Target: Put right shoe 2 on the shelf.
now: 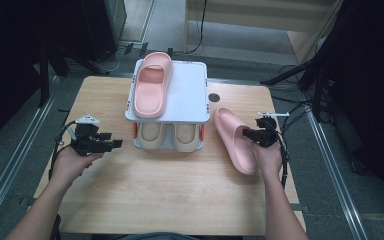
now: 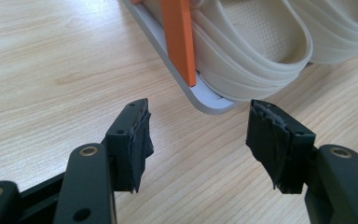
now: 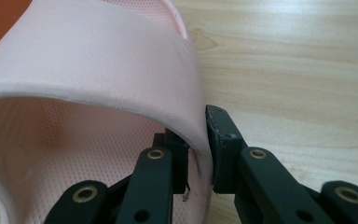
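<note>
My right claw [image 1: 250,133] pinches the strap of the pink slipper [image 1: 234,141] on the counter [image 1: 180,190]; my left claw [image 1: 111,144] hangs spread beside the shoe rack [image 1: 187,100].

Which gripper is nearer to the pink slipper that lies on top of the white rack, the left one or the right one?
Left, narrowly. The left gripper hovers open beside the rack's lower left front corner, below the slipper on top. The right gripper is across the rack, shut on the other pink slipper.
</note>
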Available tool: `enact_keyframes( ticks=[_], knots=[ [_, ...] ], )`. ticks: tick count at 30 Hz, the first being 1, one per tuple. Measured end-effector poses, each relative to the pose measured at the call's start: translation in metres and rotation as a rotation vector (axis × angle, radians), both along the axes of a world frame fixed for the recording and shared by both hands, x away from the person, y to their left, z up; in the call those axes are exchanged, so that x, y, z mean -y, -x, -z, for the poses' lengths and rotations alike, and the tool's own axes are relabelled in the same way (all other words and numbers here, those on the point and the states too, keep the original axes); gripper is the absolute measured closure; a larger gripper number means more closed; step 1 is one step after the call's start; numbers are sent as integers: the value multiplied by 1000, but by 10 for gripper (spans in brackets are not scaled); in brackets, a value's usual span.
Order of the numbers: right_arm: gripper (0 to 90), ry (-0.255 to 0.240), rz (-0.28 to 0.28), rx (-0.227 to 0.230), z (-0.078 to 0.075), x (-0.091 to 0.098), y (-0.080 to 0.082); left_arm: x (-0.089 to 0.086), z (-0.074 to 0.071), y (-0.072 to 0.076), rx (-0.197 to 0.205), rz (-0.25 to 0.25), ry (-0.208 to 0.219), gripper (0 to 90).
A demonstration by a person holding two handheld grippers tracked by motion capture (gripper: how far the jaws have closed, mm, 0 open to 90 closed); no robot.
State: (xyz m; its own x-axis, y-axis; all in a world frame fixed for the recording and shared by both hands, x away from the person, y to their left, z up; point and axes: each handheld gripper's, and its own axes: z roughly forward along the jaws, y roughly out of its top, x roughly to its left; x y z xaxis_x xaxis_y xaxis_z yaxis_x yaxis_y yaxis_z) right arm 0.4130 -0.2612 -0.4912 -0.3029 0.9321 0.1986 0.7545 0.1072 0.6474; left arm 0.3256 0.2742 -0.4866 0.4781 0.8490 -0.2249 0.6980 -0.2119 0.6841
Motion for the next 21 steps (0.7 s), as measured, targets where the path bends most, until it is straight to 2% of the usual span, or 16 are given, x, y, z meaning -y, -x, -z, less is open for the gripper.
enact_keyframes(
  ticks=[5,12,14,21],
  knots=[
    [808,12,-2,36,-16,-1,-5,-1,1,-1,-3,-1,3,395],
    [805,36,4,45,-40,2,-18,1,1,-1,-5,4,1,395],
    [802,47,2,51,-50,3,-21,2,2,-1,-6,8,-9,395],
    [793,70,-13,77,-95,3,-34,3,2,-1,-8,14,-4,395]
  ],
)
